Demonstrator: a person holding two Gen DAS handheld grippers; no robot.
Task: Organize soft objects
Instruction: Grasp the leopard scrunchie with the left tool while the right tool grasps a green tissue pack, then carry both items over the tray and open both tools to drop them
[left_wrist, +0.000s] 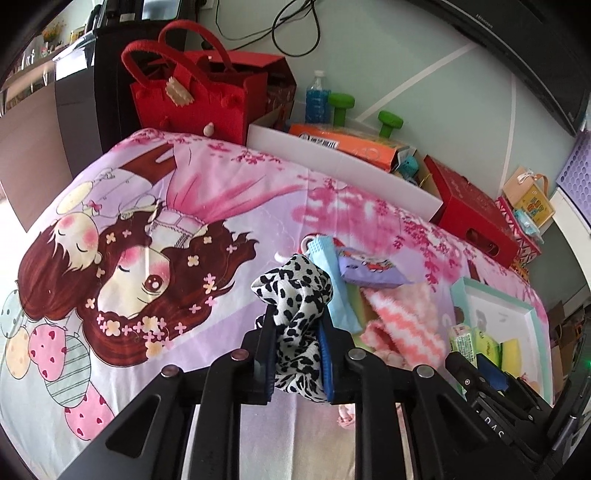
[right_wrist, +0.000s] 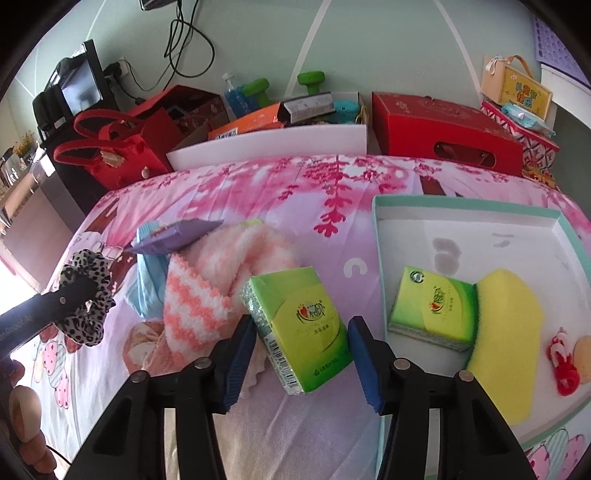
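Soft objects lie partly sorted on a bed covered by a pink cartoon sheet; the teal-rimmed tray already holds a green tissue pack, a yellow sponge and a small red-and-white item too small to name, so I judge the job under way but well short of done; the left claw is clamped on a leopard-print scrunchie, lifted clear of the sheet to the left of the pile; the right claw stands wide, its blue pads on either side of a second green tissue pack that lies on the sheet just left of the tray, not gripped as far as I can tell; left to move are that pack, the scrunchie, a pink-and-white fuzzy cloth, a light blue cloth beneath it and a purple packet resting on top; the pile is layered, so pulling one piece may drag its neighbours; beyond the bed stand a red felt bag, a white box of clutter and a red carton, none blocking the path to the tray.
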